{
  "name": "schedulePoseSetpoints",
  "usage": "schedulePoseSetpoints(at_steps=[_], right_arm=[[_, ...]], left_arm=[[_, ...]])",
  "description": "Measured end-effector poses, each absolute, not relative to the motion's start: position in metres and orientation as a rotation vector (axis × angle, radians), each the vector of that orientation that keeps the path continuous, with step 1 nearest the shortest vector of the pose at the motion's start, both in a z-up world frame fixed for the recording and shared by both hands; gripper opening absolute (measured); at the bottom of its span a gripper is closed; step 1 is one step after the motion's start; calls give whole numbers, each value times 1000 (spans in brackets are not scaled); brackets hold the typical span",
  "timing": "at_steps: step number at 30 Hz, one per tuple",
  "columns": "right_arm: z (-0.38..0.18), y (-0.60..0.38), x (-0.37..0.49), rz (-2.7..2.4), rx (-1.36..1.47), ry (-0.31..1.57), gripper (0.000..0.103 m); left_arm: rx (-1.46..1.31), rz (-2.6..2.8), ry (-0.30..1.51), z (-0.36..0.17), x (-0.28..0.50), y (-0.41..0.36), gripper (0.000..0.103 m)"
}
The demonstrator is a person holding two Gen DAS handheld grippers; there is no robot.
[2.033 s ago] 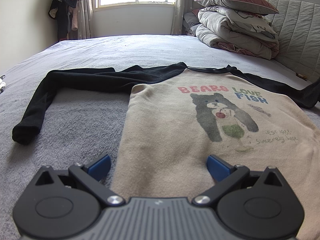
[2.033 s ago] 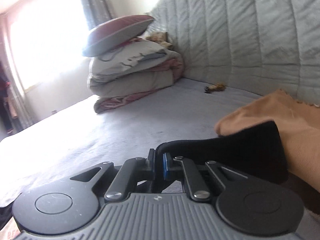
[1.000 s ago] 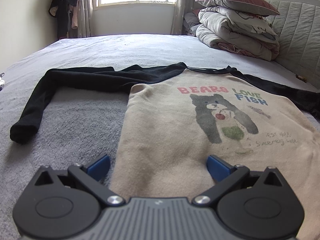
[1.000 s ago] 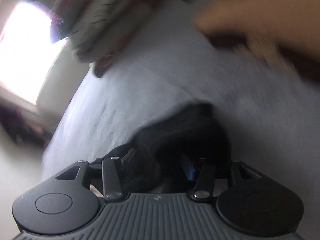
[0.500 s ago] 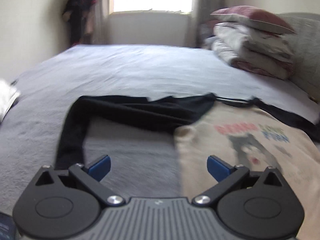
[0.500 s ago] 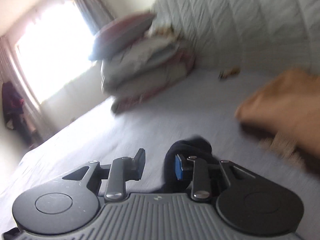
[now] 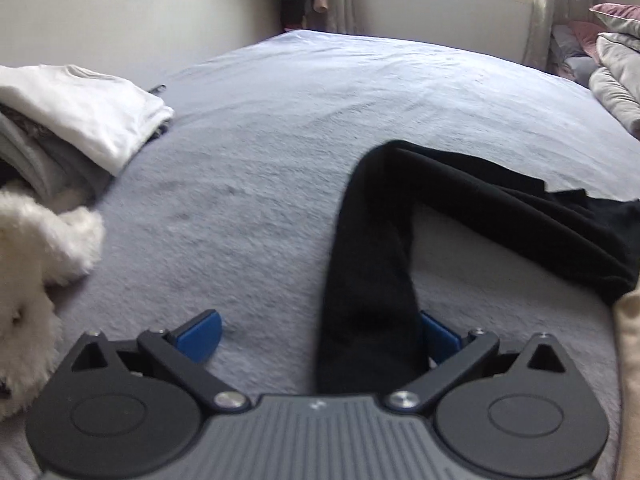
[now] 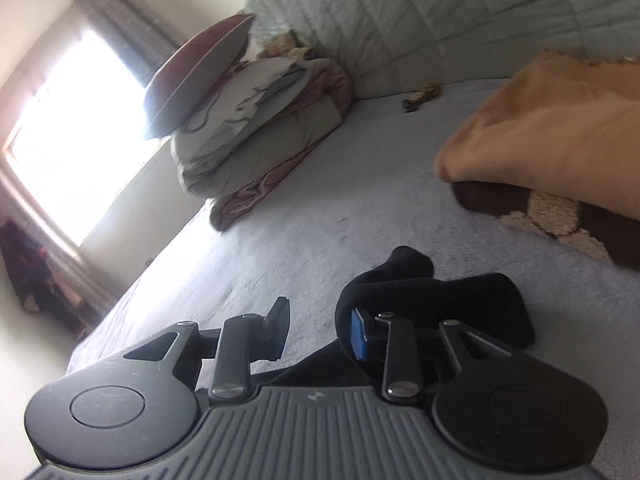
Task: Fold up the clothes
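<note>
The shirt's black left sleeve (image 7: 372,280) lies bent on the grey bed (image 7: 320,100), and a strip of its beige body (image 7: 630,360) shows at the right edge. My left gripper (image 7: 318,334) stands wide open just above the bed. The sleeve's end lies between its fingers, close against the right pad (image 7: 438,334). In the right wrist view, my right gripper (image 8: 320,330) has its jaws apart with only bed sheet in the gap. The other black cuff (image 8: 440,296) is bunched around the outside of its right finger (image 8: 358,334).
Folded white and grey clothes (image 7: 80,112) and a fluffy white thing (image 7: 32,248) sit at the left. A tan garment (image 8: 552,140) over a brown patterned one (image 8: 560,216) lies right of my right gripper. Stacked pillows and quilts (image 8: 256,120) lean by the padded headboard (image 8: 440,12).
My left gripper swung left from the shirt's beige body to the left sleeve, staying open. My right gripper let go of the black cuff, which now hangs on its right finger.
</note>
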State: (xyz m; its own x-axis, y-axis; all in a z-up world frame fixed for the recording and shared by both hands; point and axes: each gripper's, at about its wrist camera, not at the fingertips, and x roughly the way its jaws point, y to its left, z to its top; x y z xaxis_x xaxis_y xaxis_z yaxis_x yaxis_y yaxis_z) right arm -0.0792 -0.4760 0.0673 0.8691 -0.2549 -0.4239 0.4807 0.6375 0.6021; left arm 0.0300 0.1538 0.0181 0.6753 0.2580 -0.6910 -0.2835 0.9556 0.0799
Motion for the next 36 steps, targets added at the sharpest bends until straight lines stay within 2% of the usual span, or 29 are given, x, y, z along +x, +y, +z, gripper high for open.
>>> schedulePoseSetpoints(at_steps=[2, 4, 5, 6, 15, 19, 20, 21, 23, 25, 27, 36], right_arm=[[69, -472, -75, -422, 730, 330, 35], [70, -471, -73, -426, 705, 343, 34], [69, -472, -75, -423, 699, 345, 34], [69, -472, -75, -420, 695, 346, 33], [63, -489, -85, -529, 735, 360, 34], [66, -493, -92, -559, 737, 324, 34], [66, -494, -94, -569, 738, 318, 34], [65, -495, -94, -577, 735, 323, 35], [61, -496, -91, -575, 742, 353, 37], [55, -497, -88, -570, 768, 389, 41], [49, -498, -86, -554, 808, 416, 43], [36, -500, -82, -542, 837, 477, 50]], left_arm=[[-63, 292, 765, 18, 32, 161, 99], [-90, 293, 751, 22, 34, 169, 77], [-118, 309, 737, 27, 34, 178, 60], [-147, 327, 723, 32, 34, 187, 54], [-428, 541, 566, 56, 22, 284, 47], [-406, 556, 500, 70, 20, 286, 47], [-394, 552, 488, 72, 20, 283, 52], [-383, 547, 478, 74, 20, 279, 63], [-351, 445, 512, 73, 25, 253, 77], [-351, 341, 554, 70, 29, 225, 78], [-384, 297, 593, 62, 34, 211, 88], [-455, 384, 669, 30, 57, 227, 90]])
